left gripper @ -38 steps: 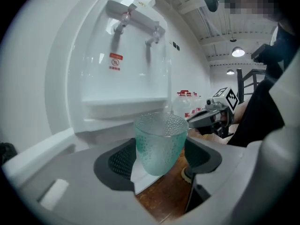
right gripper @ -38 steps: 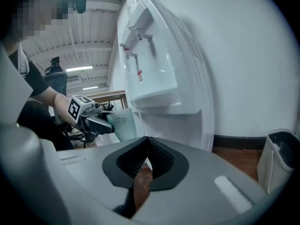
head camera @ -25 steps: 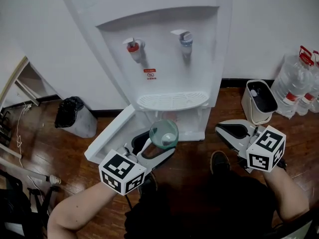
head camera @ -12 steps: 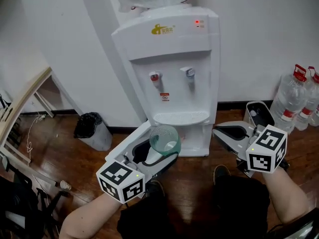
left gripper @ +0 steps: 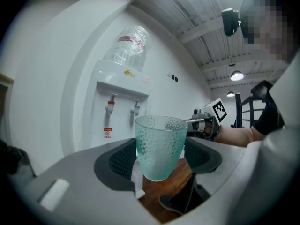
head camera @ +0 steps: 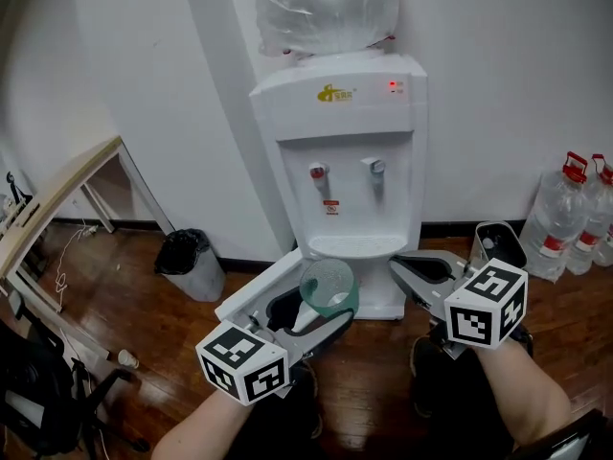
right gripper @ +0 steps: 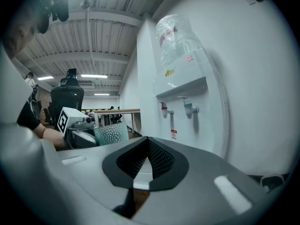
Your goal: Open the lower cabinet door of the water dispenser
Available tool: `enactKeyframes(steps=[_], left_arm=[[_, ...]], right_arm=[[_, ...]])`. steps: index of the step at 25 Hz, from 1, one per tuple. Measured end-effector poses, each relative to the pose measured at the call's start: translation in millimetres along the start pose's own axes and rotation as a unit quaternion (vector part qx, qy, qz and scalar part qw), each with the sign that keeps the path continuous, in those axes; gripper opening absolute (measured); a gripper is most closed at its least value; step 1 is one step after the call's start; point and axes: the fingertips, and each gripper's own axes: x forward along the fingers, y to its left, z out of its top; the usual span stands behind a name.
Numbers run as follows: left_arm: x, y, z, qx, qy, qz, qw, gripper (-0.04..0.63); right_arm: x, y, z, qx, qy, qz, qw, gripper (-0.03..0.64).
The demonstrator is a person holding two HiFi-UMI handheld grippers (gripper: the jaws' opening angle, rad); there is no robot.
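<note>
Left tool [head camera: 311,312], clasping cup [head camera: 327,284], hangs before open cabinet door [head camera: 253,291].

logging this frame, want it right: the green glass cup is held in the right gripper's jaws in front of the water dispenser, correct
Wrong gripper: the left gripper view shows the green glass cup held in the left gripper jaws. The right gripper has its jaws together, empty. The cup is in front of the water dispenser, as stated.

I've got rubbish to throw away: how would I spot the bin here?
Find the white water dispenser. On the floor to its left stands the bin. It is small, grey and lined with a black bag, unlike the clear bottles at the right.
</note>
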Motion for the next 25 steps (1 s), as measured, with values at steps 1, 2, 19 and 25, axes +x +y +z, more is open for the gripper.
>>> enactKeyframes(steps=[1, 2, 19, 25], left_arm=[[-1, 1, 1, 0.018, 0.001, 0.003, 0.9998, 0.431], [-1, 2, 0, 0.028, 0.002, 0.004, 0.9996, 0.431], [34, -7, -37, 0.006, 0.036, -0.028, 0.9989, 0.430], [35, -11, -38, 0.004, 0.036, -0.037, 0.9986, 0.430]], right_arm=[[1, 1, -7, -0.003, 0.005, 0.003, 1.000, 0.002], [2, 1, -16, -0.007, 0.012, 0.006, 1.000, 0.002], [-13, -19, -38, 0.011, 0.015, -0.022, 1.000, 0.002], [-17, -20, -36, 0.013, 0.011, -0.023, 1.000, 0.002]])
